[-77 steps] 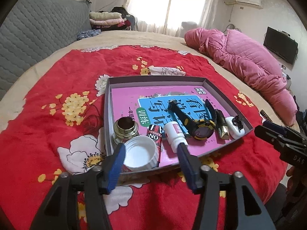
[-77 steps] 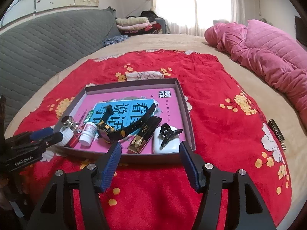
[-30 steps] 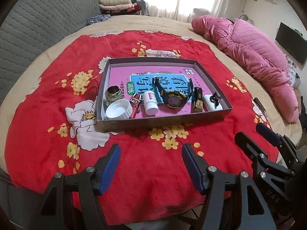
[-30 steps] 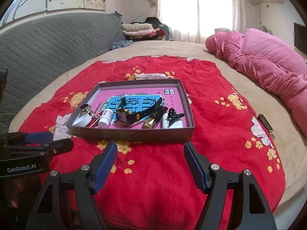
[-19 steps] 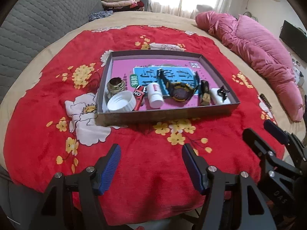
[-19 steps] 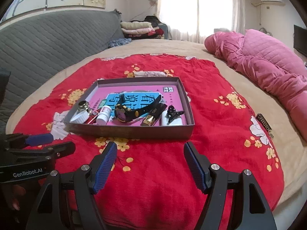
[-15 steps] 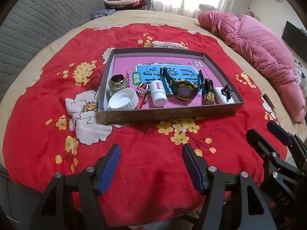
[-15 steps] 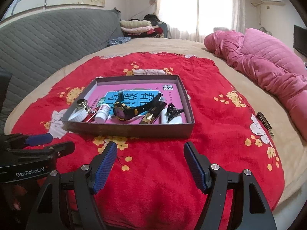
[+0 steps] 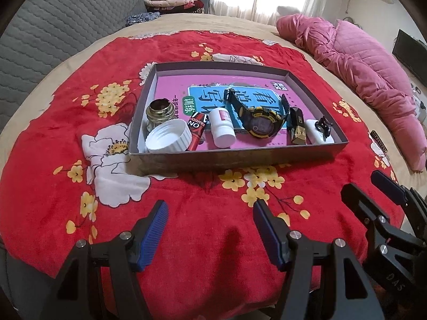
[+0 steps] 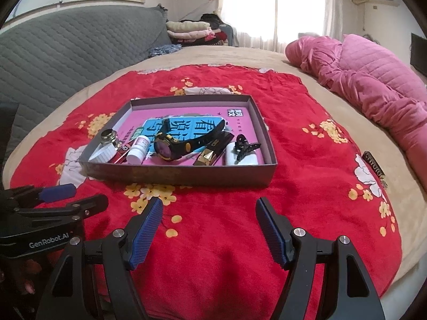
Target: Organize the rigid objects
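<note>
A grey shallow box [image 9: 234,157] [image 10: 181,174] lies on a red flowered blanket [image 9: 186,226]. In it lie a brass jar [image 9: 159,112], a white lid [image 9: 168,140], a red tube [image 9: 197,130], a white bottle [image 9: 221,130], a black and yellow watch [image 9: 260,122] [image 10: 173,144], a black and gold bar [image 9: 297,130], and a black hair clip [image 10: 244,149] on a white case [image 9: 316,136]. My left gripper [image 9: 209,229] is open and empty, short of the box's near wall. My right gripper [image 10: 209,226] is open and empty, also short of the box.
A pink quilt [image 9: 360,61] lies at the right of the bed. A grey padded headboard [image 10: 66,45] and folded clothes [image 10: 192,32] stand at the back left. A small dark tag [image 10: 373,168] lies at the blanket's right edge.
Both grippers have drawn back from the box's near edge, then moved slightly forward again. Both stay open and empty. The objects in the box have not moved.
</note>
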Demonstrator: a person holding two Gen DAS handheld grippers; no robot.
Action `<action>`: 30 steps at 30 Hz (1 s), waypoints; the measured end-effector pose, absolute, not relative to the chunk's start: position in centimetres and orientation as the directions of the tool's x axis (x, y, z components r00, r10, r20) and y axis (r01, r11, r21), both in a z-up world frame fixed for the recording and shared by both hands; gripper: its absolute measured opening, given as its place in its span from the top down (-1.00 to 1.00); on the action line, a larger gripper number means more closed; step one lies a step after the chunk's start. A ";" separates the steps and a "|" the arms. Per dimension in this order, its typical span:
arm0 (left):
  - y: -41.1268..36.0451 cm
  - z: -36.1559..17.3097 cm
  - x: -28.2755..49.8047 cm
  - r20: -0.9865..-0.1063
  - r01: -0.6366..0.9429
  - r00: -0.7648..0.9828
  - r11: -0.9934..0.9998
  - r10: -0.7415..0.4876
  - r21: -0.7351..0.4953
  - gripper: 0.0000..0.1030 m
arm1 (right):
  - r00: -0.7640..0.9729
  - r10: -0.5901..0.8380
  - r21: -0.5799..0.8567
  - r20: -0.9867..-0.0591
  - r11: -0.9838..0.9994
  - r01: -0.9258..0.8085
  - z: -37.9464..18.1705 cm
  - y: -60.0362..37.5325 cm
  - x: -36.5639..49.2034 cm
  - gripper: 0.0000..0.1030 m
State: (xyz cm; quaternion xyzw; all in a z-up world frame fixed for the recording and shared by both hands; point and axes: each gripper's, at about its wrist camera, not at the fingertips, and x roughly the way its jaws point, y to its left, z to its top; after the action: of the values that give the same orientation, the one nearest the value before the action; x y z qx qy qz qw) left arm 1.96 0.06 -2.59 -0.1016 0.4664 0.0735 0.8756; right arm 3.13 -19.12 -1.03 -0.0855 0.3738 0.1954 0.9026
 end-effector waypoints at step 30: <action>0.5 -1.5 1.5 -0.806 -0.238 0.588 0.967 0.066 -0.095 -0.27 | 0.647 0.297 0.005 -0.702 0.911 -0.412 -1.7 -18.8 4.0 -0.43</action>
State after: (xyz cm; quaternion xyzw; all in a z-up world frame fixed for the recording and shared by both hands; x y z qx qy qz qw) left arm 1.50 0.53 -1.55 -0.0967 0.4456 0.0857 0.8859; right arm 4.02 -18.85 -1.69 -0.0778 0.3716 0.1960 0.9042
